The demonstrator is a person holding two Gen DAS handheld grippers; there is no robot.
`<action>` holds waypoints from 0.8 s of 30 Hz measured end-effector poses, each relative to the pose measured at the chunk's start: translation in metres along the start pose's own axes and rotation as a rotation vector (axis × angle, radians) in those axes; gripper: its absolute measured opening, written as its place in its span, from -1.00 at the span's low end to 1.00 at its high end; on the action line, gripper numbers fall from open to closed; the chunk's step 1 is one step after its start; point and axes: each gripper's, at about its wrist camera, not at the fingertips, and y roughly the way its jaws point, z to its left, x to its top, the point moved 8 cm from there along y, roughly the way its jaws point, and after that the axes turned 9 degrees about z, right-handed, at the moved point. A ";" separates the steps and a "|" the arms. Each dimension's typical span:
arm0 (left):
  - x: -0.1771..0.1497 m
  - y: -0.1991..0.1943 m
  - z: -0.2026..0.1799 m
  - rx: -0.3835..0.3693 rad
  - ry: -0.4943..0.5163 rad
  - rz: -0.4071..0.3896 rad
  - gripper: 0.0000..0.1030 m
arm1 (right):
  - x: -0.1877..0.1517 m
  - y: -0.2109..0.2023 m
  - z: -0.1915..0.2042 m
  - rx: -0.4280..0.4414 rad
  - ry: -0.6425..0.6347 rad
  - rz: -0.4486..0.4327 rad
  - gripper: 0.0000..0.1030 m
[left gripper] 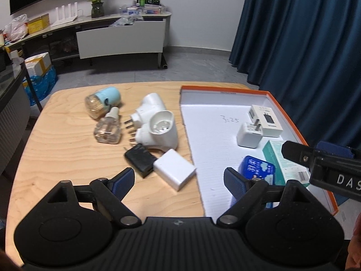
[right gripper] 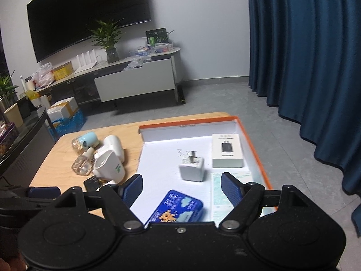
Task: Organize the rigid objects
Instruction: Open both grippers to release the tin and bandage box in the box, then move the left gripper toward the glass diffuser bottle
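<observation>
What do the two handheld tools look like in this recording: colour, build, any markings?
Both match: the left tool and the right tool have matte black bodies with round housings, angular black linkages with silver pivot pins, and ribbed blue pads. The left wrist view shows white letters "DAS" on the right tool's side. No cables or sleeves show.

Chargers [left gripper: 173, 168] and plugs [left gripper: 155, 124] lie on the table [left gripper: 67, 153], left of the tray [left gripper: 225, 85] holding boxes [left gripper: 266, 119].
</observation>
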 end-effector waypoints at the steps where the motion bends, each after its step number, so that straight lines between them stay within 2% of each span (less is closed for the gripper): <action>1: -0.001 0.000 0.003 0.004 -0.006 0.000 0.72 | -0.001 0.000 0.003 0.005 -0.003 0.003 0.76; 13: -0.011 0.000 0.052 0.045 -0.096 0.008 0.72 | -0.014 0.019 0.050 0.073 -0.069 0.057 0.76; 24: -0.015 0.002 0.077 0.066 -0.138 0.010 0.72 | -0.020 0.030 0.074 0.110 -0.109 0.087 0.76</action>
